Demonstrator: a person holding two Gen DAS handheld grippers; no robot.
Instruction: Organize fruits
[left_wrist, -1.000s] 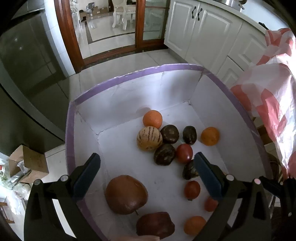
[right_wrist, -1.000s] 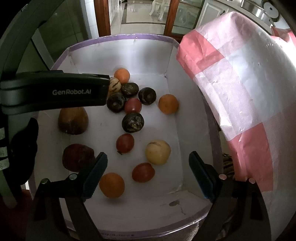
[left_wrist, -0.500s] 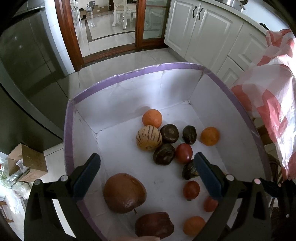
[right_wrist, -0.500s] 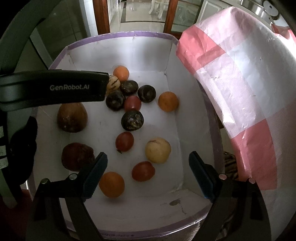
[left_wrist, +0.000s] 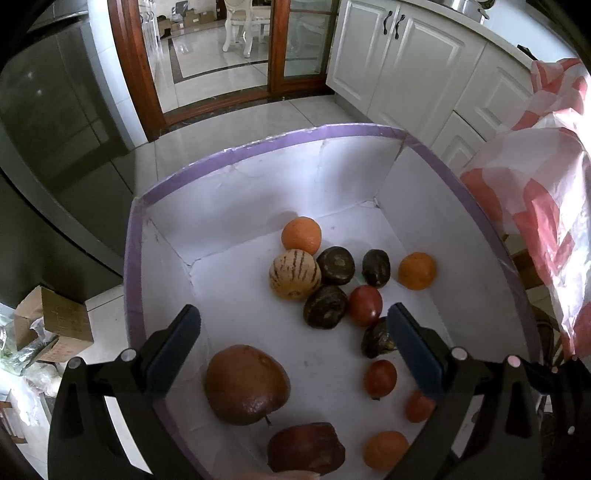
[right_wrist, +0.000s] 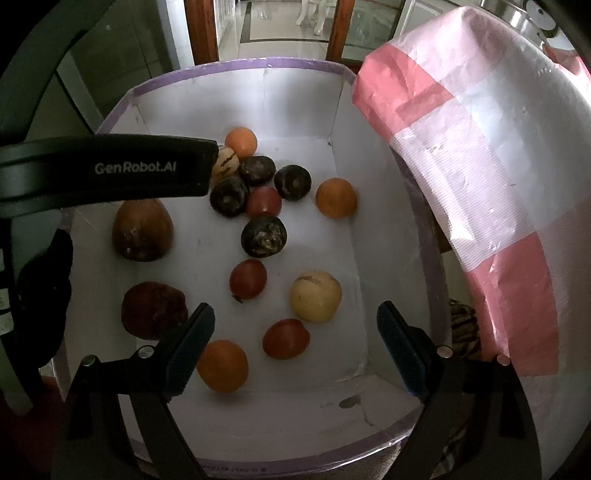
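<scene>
A white box with a purple rim holds several fruits. In the left wrist view I see an orange, a striped melon, dark round fruits, a red tomato and a large brown fruit. The right wrist view adds a pale yellow fruit, a tomato and an orange. My left gripper hangs open above the box, nothing between its fingers. My right gripper is open too, over the near end of the box. The left gripper's body crosses the right wrist view.
A pink and white checked cloth drapes over something right of the box. White cabinets stand behind, with a tiled floor and wooden door frame. Cardboard boxes sit on the floor at the left.
Both grippers have drifted slightly, so the box and fruits sit a little differently in view. Both stay open and no fruit has moved.
</scene>
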